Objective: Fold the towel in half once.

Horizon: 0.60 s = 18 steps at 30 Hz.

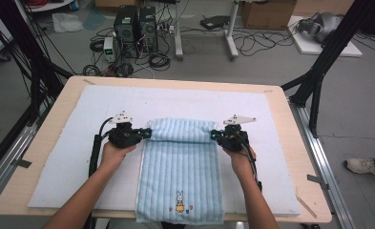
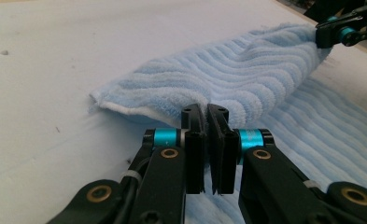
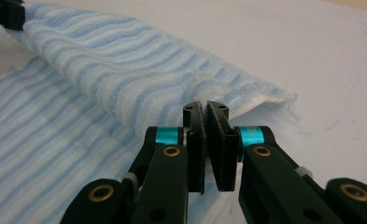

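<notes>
A wooden table (image 1: 42, 157) is covered over most of its top by a pale blue mat (image 1: 80, 157). Beyond the table's far edge, two black computer towers (image 1: 136, 27) are set upright on the grey floor (image 1: 271, 67), with loose cables (image 1: 156, 61) coiled just beside them. A cardboard box (image 1: 267, 13) is placed farther back, right of the towers. A white shoe (image 1: 361, 166) is seen right of the table.

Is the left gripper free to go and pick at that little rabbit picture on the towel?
Probably not yet: the left gripper is shut on the towel fold; otherwise the way to the rabbit looks clear.
</notes>
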### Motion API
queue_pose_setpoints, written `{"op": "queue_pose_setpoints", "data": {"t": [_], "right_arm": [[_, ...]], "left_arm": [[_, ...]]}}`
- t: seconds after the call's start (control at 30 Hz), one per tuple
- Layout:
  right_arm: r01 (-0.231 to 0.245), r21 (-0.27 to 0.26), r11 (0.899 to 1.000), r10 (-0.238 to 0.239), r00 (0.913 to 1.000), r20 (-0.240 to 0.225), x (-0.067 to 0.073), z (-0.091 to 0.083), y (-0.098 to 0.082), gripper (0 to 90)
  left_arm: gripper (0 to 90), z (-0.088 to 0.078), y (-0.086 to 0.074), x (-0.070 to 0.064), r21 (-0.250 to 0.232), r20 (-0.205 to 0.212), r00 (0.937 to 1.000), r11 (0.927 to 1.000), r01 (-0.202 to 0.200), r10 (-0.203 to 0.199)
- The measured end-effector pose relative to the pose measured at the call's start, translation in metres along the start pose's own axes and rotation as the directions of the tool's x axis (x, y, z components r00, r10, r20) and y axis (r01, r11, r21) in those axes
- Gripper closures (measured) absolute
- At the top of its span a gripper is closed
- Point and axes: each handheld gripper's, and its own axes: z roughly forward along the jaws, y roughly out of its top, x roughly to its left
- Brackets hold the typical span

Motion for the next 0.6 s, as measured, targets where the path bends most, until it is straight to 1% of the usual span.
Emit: {"op": "queue_pose_setpoints", "data": {"t": [0.03,0.1,0.17,0.23,0.27,0.37,0.4,0.43,0.47,0.5,0.53,0.57,0.6], "right_arm": [[0.007,-0.001,1.0,-0.007,1.0,-0.003,0.002,-0.002,-0.003,85.9],[0.012,0.002,1.0,-0.012,0.9999,-0.009,0.007,-0.005,-0.008,85.7],[0.012,-0.01,1.0,-0.012,0.9997,-0.023,0.012,-0.012,-0.016,85.6],[0.016,-0.022,1.0,-0.016,0.9993,-0.034,0.015,-0.017,-0.024,85.3],[0.004,-0.025,1.0,-0.005,0.9991,-0.043,0.016,-0.019,-0.028,85.3],[0.005,-0.032,0.999,-0.007,0.9983,-0.059,0.023,-0.024,-0.041,85.0],[0.008,-0.031,0.999,-0.01,0.9979,-0.064,0.024,-0.025,-0.044,84.9],[0.028,-0.015,0.999,-0.029,0.9981,-0.055,0.025,-0.025,-0.045,84.3],[0.044,-0.006,0.999,-0.045,0.998,-0.044,0.025,-0.025,-0.045,83.2],[0.029,-0.01,1.0,-0.029,0.9986,-0.044,0.024,-0.026,-0.044,80.5],[0.017,-0.021,1.0,-0.018,0.9989,-0.044,0.022,-0.027,-0.044,77.4],[0.012,-0.033,0.999,-0.014,0.999,-0.043,0.021,-0.028,-0.044,73.2],[0.004,-0.043,0.999,-0.006,0.9991,-0.042,0.019,-0.029,-0.043,69.3]], "left_arm": [[85.1,-0.003,-0.002,-0.003,-0.016,0.001,1.0,0.9999,-0.003,0.003],[85.1,-0.006,-0.005,-0.005,-0.024,0.004,1.0,0.9997,-0.005,0.005],[85.1,-0.008,-0.011,-0.009,-0.033,0.013,0.9999,0.9994,0.005,-0.004],[85.0,-0.01,-0.016,-0.012,-0.021,0.022,0.9998,0.9998,-0.001,0.002],[84.9,-0.011,-0.019,-0.014,-0.02,0.024,0.9997,0.9998,-0.002,0.003],[84.7,-0.015,-0.025,-0.018,-0.015,0.034,0.9994,0.9999,0.003,-0.003],[84.5,-0.016,-0.027,-0.02,-0.013,0.035,0.9994,0.9999,-0.004,0.005],[84.2,-0.016,-0.029,-0.021,-0.011,0.038,0.9993,0.9999,0.0,0.0],[83.7,-0.017,-0.031,-0.023,-0.002,0.038,0.9993,1.0,-0.005,0.005],[82.7,-0.018,-0.032,-0.024,0.003,0.031,0.9994,0.9998,-0.018,0.018],[79.7,-0.019,-0.032,-0.024,0.0,0.029,0.9994,0.9998,-0.018,0.018],[72.5,-0.019,-0.033,-0.024,-0.011,0.027,0.9996,0.9999,-0.008,0.008],[61.5,-0.019,-0.032,-0.022,-0.019,0.019,0.9998,0.9998,0.008,-0.008]]}}
